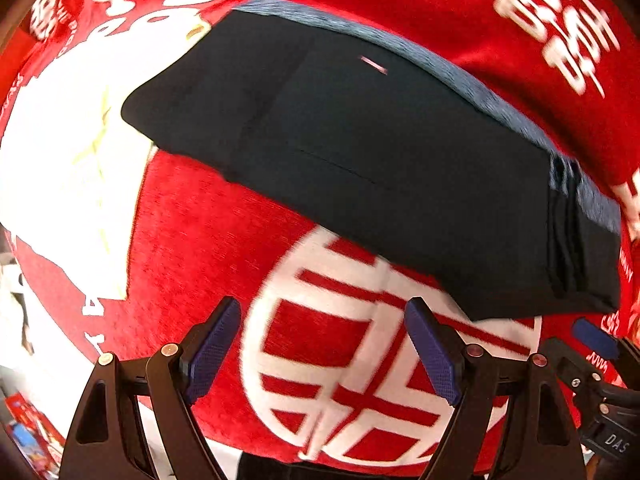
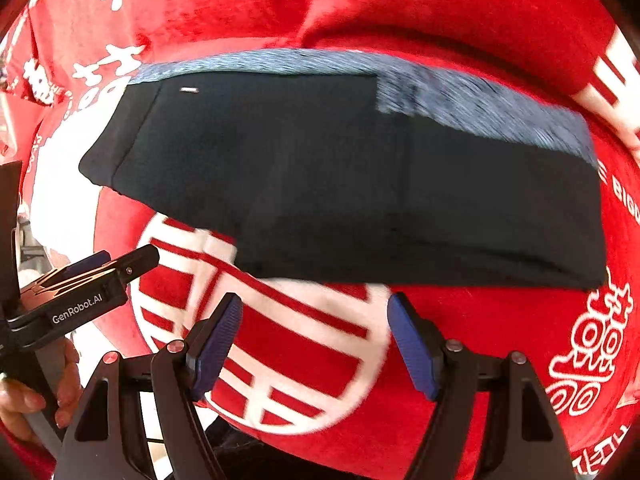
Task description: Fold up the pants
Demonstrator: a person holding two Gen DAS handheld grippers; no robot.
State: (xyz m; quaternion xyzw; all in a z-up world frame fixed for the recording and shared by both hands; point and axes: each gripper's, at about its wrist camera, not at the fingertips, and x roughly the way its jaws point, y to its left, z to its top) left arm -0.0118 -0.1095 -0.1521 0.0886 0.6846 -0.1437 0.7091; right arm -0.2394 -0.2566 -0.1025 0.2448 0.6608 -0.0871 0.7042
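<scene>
The dark navy pants (image 1: 360, 152) lie folded into a compact stack on the red cloth, with a grey-blue waistband (image 1: 400, 46) along the far edge. They also show in the right wrist view (image 2: 340, 176), with the waistband (image 2: 460, 96) on the far side. My left gripper (image 1: 324, 344) is open and empty, a little short of the stack's near edge. My right gripper (image 2: 316, 340) is open and empty, also just short of the near edge. The left gripper shows at the left in the right wrist view (image 2: 92, 276). The right gripper shows at the right edge of the left wrist view (image 1: 600, 344).
A red plush cloth (image 1: 192, 248) with large white characters covers the surface; it also fills the right wrist view (image 2: 480, 320). The person's hand (image 2: 24, 400) holds the left gripper's handle at the lower left.
</scene>
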